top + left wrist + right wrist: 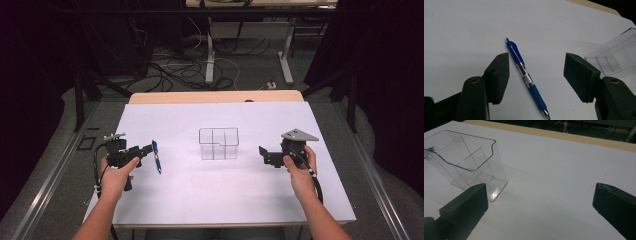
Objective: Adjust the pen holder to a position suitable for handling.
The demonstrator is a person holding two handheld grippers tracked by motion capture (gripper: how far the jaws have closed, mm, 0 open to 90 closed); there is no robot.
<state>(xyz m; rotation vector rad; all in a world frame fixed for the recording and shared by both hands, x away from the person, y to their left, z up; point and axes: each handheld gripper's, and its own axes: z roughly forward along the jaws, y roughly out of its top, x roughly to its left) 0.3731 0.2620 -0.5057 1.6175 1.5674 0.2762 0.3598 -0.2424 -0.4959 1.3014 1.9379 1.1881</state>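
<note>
Lying flat on the white tabletop [225, 195], a blue retractable pen with a clear barrel section and a silver tip [527, 78] sits between the two black jaws of the left gripper [536, 75]. The jaws stand apart on either side of it; the one at the left of the left gripper view is just beside the barrel, the other is well clear, and neither pad appears to press on the pen — though the near side's contact is hard to judge from this angle. So the left gripper is open around the pen, not holding it.

In the high view the pen [156, 156] lies well to the left of the clear plastic organiser box with inner dividers [219, 143], which stands upright near the table's middle. The left gripper [147, 149] is at the pen's near-left side, held in the person's left hand [116, 177].

The right gripper [262, 152] is to the right of the box, apart from it, in the person's right hand [300, 172], with a grey three-cornered plate [299, 135] on top. Its jaws are spread wide in the right gripper view — nothing is between them but bare tabletop, with the box [466, 162] off to the left, beyond one jaw.

A light wooden edge [215, 96] runs behind the box at the table's far side.
</note>
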